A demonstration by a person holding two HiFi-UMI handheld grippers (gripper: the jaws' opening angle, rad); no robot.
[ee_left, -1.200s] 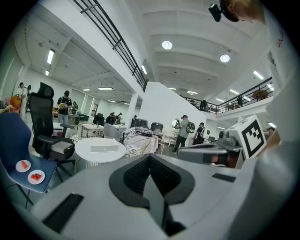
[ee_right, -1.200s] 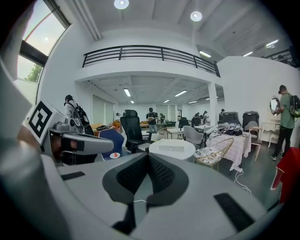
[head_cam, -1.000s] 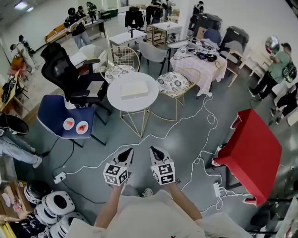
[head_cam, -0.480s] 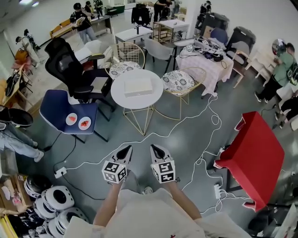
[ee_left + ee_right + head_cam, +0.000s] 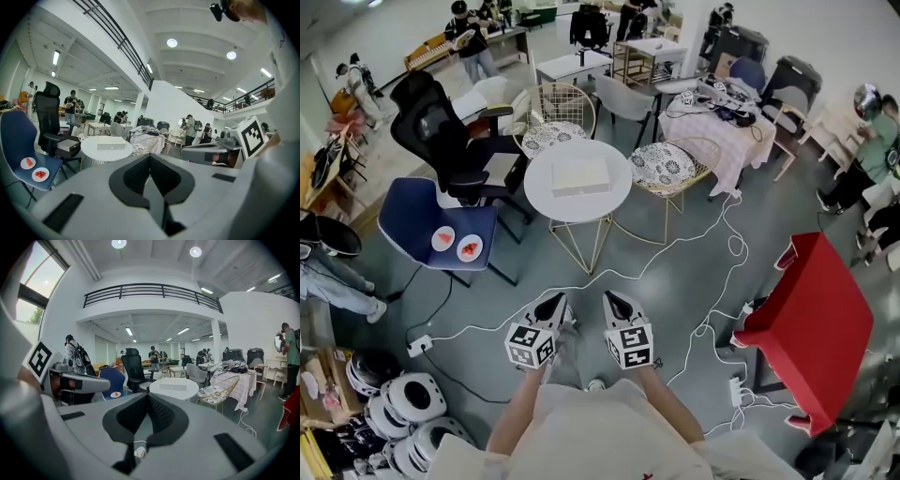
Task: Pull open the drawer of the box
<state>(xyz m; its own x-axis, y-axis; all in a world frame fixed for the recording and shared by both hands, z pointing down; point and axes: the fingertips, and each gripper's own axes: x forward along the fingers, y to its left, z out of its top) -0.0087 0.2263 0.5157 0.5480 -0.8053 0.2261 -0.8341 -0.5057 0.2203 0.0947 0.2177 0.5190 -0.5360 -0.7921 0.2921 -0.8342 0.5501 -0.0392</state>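
A flat white box [image 5: 577, 176] lies on a round white table [image 5: 546, 195] several steps ahead of me; its drawer front faces me and looks closed. The left gripper view shows the box [image 5: 112, 146] small and far off, as does the right gripper view, where the box [image 5: 172, 386] sits on the table [image 5: 174, 393]. My left gripper [image 5: 554, 303] and right gripper [image 5: 612, 301] are side by side near my body, over the floor, well short of the table. Both are shut with nothing in them: left gripper [image 5: 150, 157], right gripper [image 5: 148, 398].
Two gold wire chairs [image 5: 664, 171] flank the table, and a black office chair [image 5: 441, 141] stands to its left. A blue chair [image 5: 422, 230] carries two small plates. A red table [image 5: 814, 314] is at the right. White cables [image 5: 712, 281] snake over the floor. Helmets [image 5: 408, 403] lie bottom left. People stand around the room's edges.
The view has drifted a little, and the table and box now sit slightly nearer and more to the right. Both grippers stay shut in the same place before me.
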